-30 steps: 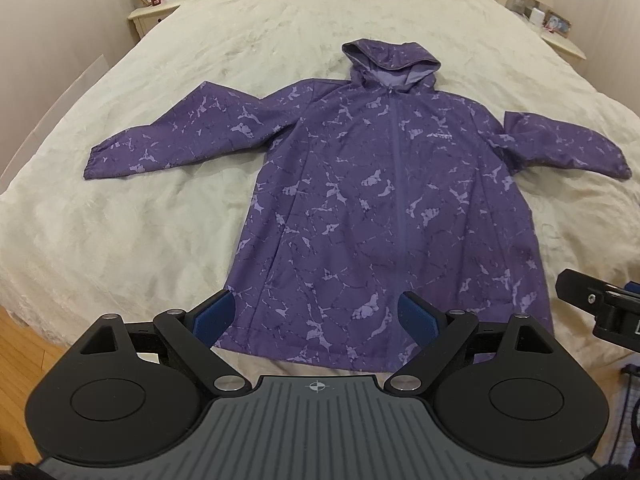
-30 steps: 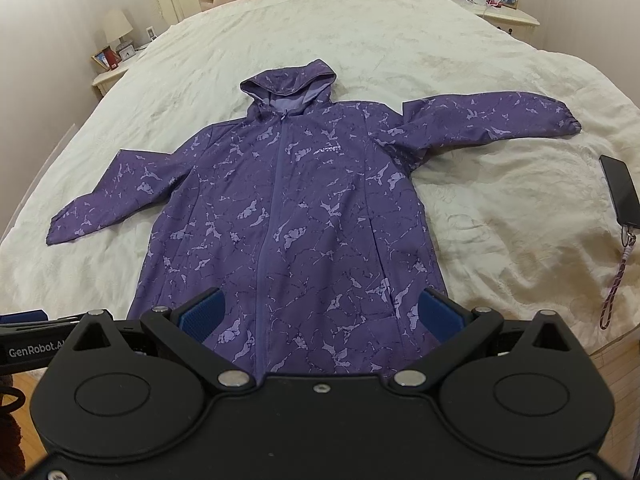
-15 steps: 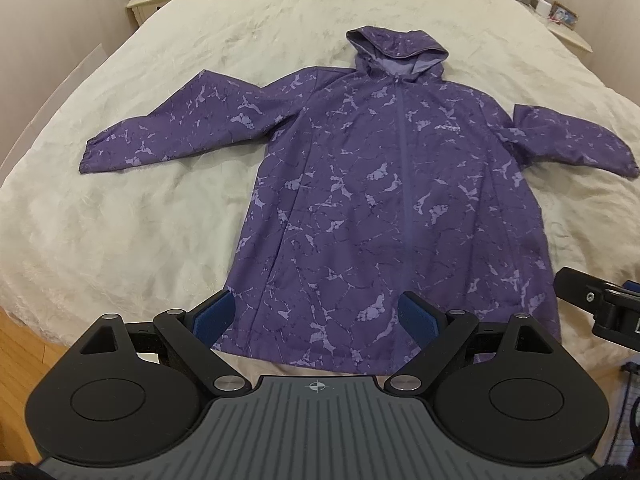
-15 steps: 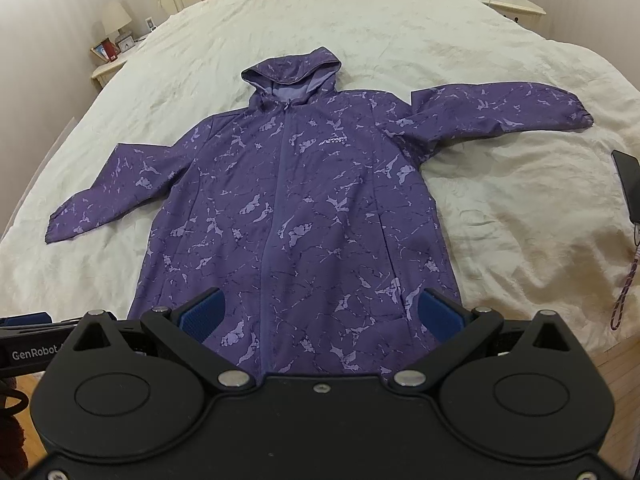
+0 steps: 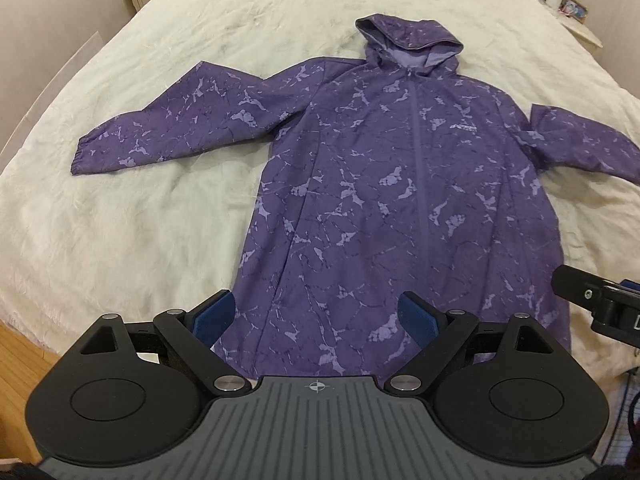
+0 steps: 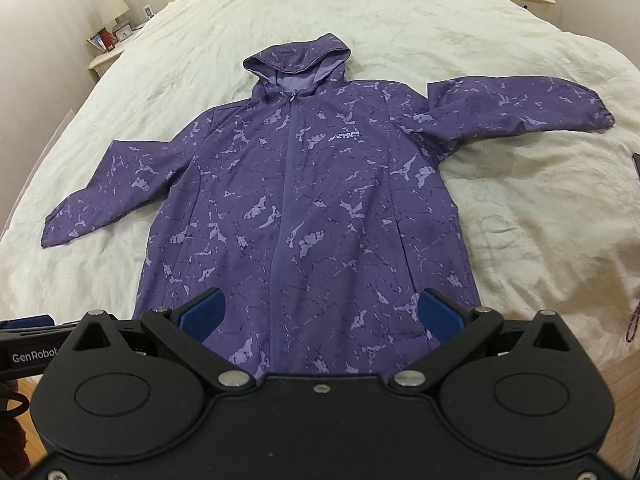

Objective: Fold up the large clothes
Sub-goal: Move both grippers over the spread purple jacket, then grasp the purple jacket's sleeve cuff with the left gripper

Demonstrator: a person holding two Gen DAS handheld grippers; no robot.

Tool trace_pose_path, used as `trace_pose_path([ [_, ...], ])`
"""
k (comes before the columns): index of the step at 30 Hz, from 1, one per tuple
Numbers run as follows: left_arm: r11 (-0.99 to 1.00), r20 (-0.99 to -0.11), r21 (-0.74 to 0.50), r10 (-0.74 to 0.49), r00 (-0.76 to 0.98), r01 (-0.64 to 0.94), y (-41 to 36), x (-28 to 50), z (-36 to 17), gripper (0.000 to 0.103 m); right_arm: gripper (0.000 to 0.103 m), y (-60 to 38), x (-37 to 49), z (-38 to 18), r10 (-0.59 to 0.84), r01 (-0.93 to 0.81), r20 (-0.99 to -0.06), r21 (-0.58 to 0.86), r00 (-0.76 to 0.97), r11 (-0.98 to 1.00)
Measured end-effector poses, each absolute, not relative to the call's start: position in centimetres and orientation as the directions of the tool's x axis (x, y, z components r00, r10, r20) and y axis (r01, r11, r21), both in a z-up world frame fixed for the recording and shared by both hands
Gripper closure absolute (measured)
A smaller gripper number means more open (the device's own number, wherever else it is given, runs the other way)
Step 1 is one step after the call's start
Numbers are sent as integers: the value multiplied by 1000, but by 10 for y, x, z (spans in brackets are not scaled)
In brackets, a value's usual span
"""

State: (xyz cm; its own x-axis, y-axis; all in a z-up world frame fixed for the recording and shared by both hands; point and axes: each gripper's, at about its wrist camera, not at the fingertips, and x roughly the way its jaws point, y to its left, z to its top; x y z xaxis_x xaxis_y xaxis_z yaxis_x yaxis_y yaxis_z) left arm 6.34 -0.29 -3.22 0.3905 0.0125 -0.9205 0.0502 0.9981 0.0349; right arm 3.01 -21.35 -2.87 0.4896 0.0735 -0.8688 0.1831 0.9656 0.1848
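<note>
Claws nearer jacket (image 6: 304, 208), "GenRobot" label (image 6: 34, 357) readable

Purple jacket (image 6: 320, 208) with pale lilac marbled blotches, lighter lilac hood lining (image 6: 296, 78), cream bedspread (image 6: 460, 20), black tongs with blue pads (image 6: 202, 314)

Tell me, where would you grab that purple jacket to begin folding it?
Probably at a cuff. The jacket lies flat and zipped on the bed, both sleeves spread wide. The sleeve end is a narrow edge with bare bedding around it, so the open left claw could come in from the outer side, pinch it and carry it over the body.
</note>
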Motion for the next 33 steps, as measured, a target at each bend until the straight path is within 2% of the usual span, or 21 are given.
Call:
trace_pose_path([
  [11, 999, -945, -14, -24, 325, 34, 14, 119, -46, 14, 1, -204, 85, -43, 88, 181, -890, 186, 448, 966],
  [20, 996, -956, -69, -52, 288, -50, 47, 165, -62, 15, 1, -193, 135, -47, 111, 156, -890, 198, 443, 968],
  [25, 984, -938, -113, -60, 342, -139, 87, 191, -67, 25, 1, -193, 161, -43, 153, 167, -863, 262, 482, 950],
  [29, 963, -906, -179, -80, 415, -204, 125, 211, -74, 25, 1, -186, 181, -30, 138, 147, -820, 261, 556, 954],
  [33, 934, -852, -278, -131, 507, -225, 167, 227, -87, 25, 1, -179, 194, -14, 118, 110, -735, 254, 668, 961],
])
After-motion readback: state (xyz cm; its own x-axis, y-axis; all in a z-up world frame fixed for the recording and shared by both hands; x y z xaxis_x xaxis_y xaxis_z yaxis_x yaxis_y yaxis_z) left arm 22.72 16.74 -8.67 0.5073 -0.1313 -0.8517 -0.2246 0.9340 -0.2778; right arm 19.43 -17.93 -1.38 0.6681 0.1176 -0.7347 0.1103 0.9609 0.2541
